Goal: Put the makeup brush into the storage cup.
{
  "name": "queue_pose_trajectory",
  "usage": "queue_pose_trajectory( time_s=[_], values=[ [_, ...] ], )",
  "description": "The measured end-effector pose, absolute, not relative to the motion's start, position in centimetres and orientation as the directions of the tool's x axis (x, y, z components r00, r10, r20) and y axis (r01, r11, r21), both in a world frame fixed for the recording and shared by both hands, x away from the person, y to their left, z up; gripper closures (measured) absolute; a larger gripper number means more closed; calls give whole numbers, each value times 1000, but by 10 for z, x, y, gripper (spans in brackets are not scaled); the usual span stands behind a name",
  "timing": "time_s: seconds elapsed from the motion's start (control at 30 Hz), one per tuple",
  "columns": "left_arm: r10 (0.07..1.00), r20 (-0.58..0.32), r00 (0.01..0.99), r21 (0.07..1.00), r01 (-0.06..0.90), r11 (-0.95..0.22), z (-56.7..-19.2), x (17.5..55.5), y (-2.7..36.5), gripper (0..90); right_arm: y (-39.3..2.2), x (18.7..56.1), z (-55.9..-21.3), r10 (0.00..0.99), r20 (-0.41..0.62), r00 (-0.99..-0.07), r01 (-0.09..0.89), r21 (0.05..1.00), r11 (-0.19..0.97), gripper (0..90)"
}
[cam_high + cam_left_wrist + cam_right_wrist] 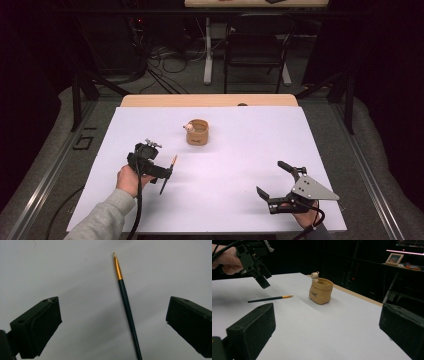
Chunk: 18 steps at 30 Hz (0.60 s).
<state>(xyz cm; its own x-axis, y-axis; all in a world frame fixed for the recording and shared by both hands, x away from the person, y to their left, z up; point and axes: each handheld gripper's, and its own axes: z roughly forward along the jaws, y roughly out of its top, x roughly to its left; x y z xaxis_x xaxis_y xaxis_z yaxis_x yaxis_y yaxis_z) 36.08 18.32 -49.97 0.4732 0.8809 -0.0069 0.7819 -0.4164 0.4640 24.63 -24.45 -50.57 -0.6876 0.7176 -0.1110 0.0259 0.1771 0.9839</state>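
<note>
A thin paintbrush (127, 307) with a dark green handle, gold ferrule and pale tip lies flat on the white sheet. My left gripper (112, 322) hovers over it, open, with a jaw on each side and neither touching it. In the high view the paintbrush (168, 175) lies left of centre under my left gripper (167, 174). A tan sack-shaped pot (197, 132) with a small bear figure on its rim stands behind it. My right gripper (270, 177) is open and empty at the front right. From there I see the pot (320, 291), the paintbrush (269, 298) and the left gripper (260, 277) above the paintbrush.
The white sheet (240, 150) covers most of the table, with a strip of wooden tabletop (210, 100) at the far edge. Beyond it are a dark floor with cables and table legs (207, 50). A framed picture (395, 258) stands on a shelf off the table.
</note>
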Motion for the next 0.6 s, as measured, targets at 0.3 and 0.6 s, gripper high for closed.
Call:
queue_pose_trajectory(
  time_s=[0.3,0.6],
  values=[
    [875,3,485,377,810,-450,-496,377,170,37,-244,245,-505,709,-113,-696,18,984,175,1],
    [889,9,459,330,837,-436,-502,392,163,6,-243,246,-506,707,-117,-698,22,983,185,1]
  ],
)
